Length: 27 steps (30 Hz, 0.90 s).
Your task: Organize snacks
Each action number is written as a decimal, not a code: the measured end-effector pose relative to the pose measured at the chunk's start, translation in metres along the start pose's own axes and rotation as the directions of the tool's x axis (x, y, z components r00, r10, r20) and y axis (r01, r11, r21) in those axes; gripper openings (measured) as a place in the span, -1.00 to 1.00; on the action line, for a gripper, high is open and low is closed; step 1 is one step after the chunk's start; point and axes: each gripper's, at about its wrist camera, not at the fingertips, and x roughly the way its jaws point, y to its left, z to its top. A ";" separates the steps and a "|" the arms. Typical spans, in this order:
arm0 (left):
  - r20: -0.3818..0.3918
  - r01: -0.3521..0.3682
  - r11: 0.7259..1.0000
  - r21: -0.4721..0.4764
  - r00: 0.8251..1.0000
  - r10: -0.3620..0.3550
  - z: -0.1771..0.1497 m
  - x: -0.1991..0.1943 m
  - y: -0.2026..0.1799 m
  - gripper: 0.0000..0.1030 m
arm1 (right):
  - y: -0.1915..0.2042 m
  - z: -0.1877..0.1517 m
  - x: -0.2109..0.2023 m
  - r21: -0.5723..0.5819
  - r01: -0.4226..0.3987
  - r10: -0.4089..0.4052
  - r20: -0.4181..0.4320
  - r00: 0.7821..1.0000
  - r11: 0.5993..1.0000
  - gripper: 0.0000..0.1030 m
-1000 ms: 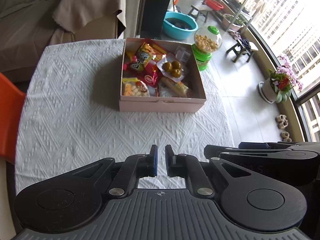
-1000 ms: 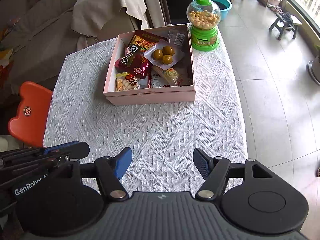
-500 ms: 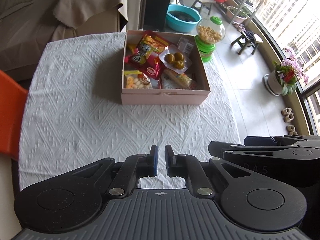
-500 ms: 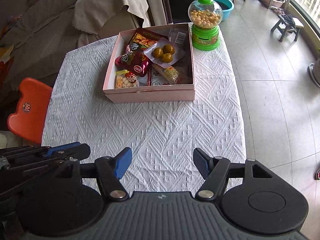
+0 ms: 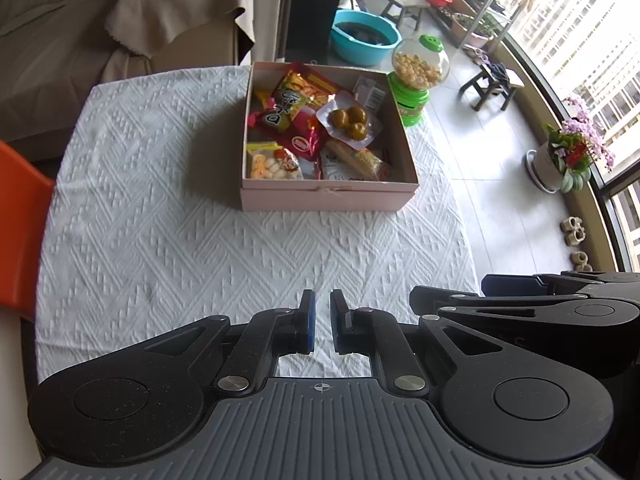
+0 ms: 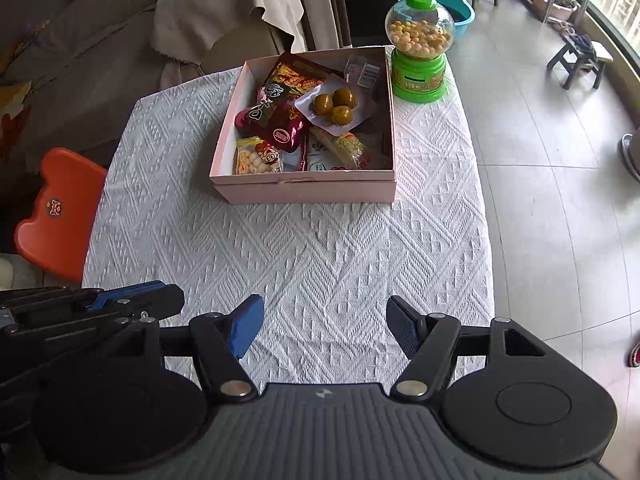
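Observation:
A pink cardboard box [image 5: 328,197] [image 6: 304,192] stands on the far half of the table, filled with several snack packets. Among them are a red packet [image 5: 298,138] [image 6: 280,126], a clear pack of green-yellow balls [image 5: 349,118] [image 6: 335,105] and a bag of white candies [image 5: 272,162] [image 6: 256,158]. My left gripper [image 5: 322,304] hangs over the near table edge, shut with nothing between its blue pads. My right gripper [image 6: 324,312] is beside it, open and empty. Both are well short of the box.
A green candy dispenser [image 5: 416,80] [image 6: 419,52] with a clear globe stands at the box's far right corner. White textured cloth [image 5: 180,240] covers the table. An orange chair [image 6: 56,216] sits left, a covered sofa [image 5: 100,20] behind, tiled floor, stools and a blue basin [image 5: 364,36] right.
Both views have tilted slightly, so the box sits a little higher in frame than a second ago. The grippers' jaws have not changed and nothing on the table moved.

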 end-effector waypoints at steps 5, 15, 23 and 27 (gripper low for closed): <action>0.007 -0.004 1.000 -0.001 1.000 0.004 0.002 -0.002 0.000 -0.80 | -0.001 -0.001 -0.001 0.006 -0.005 0.005 0.003 1.000 1.000 0.33; 0.016 -0.010 1.000 0.016 1.000 0.010 0.005 -0.007 -0.004 -0.80 | 0.001 0.002 -0.008 0.003 -0.016 0.016 0.024 1.000 1.000 0.33; 0.011 -0.006 1.000 0.012 1.000 0.005 0.005 -0.002 -0.004 -0.80 | -0.001 0.004 -0.007 0.003 -0.011 0.011 0.027 1.000 1.000 0.33; 0.020 -0.006 1.000 0.019 1.000 0.006 0.006 -0.002 -0.005 -0.80 | -0.004 0.005 -0.004 0.008 -0.008 0.008 0.023 1.000 1.000 0.33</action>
